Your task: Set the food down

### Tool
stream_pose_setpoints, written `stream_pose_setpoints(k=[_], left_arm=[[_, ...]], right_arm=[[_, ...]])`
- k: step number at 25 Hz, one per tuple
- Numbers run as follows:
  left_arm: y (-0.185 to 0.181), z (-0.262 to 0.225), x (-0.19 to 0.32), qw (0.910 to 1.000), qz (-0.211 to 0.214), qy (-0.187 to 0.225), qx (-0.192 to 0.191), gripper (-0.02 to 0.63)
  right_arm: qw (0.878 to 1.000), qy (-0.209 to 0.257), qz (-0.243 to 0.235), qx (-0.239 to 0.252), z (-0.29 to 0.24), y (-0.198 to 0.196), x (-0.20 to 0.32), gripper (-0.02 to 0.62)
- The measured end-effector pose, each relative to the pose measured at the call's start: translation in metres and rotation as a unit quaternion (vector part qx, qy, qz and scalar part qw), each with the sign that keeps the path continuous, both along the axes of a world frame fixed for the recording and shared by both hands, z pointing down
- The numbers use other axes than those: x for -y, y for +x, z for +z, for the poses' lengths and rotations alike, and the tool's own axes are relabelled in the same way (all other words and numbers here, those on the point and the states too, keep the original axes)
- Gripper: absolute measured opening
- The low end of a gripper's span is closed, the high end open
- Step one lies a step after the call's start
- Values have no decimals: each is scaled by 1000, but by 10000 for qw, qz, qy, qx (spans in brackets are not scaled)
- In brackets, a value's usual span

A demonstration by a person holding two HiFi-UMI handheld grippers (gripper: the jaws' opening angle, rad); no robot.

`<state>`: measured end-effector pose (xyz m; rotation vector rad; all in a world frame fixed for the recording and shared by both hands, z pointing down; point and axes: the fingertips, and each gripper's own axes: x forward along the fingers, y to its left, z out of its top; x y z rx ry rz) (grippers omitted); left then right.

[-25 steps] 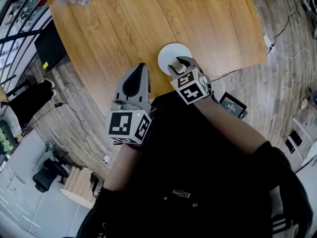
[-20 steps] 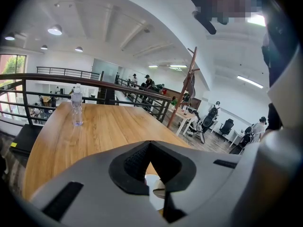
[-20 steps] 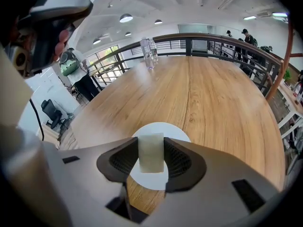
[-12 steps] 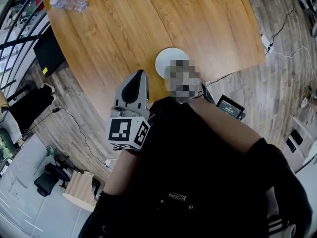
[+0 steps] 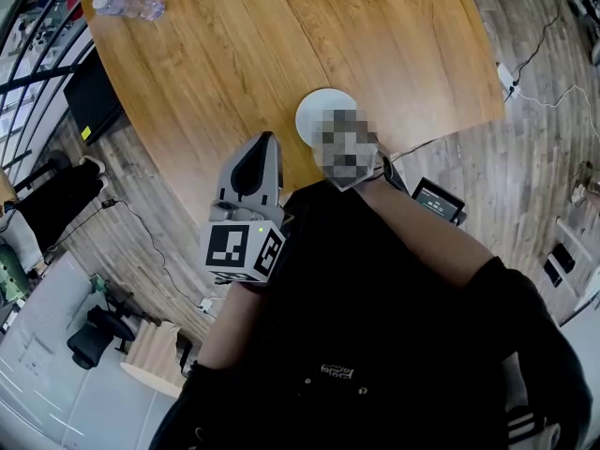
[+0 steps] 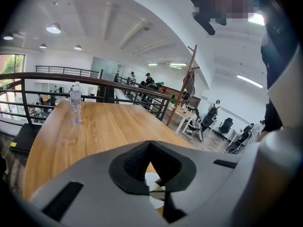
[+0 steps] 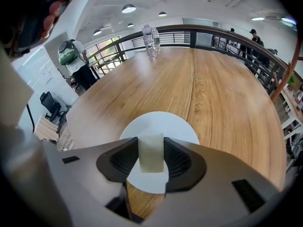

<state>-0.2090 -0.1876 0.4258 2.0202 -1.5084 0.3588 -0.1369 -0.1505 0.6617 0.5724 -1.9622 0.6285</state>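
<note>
A pale, cream-coloured block of food sits squeezed between the pads of my right gripper, which is shut on it. It hangs just above the near part of a round white plate on the wooden table. In the head view the plate lies near the table's front edge, and a mosaic patch covers the right gripper there. My left gripper hovers to the plate's left over the table edge. Its jaws meet at the tips with nothing between them, and a sliver of the plate shows through them.
Clear water bottles stand at the table's far left corner, also seen as bottles and a bottle in the gripper views. A railing runs beyond the table. Cables and a small device lie on the floor at the right.
Both grippers hold nearly the same places; the right one stays over the plate with the food block in it. Only the head view has shifted slightly.
</note>
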Motion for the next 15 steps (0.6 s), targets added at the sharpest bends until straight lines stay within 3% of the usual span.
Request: stream_pose_setpoints(k=[13,15], left_arm=[[0,-2,5,9999,78,32,-127,5],[-3,-1,5,9999,65,21,-118,5]], right_arm=[[9997,-45,-91,-227,13,3,3,178],[9997,11,-109,-241,14,-1,5,217]])
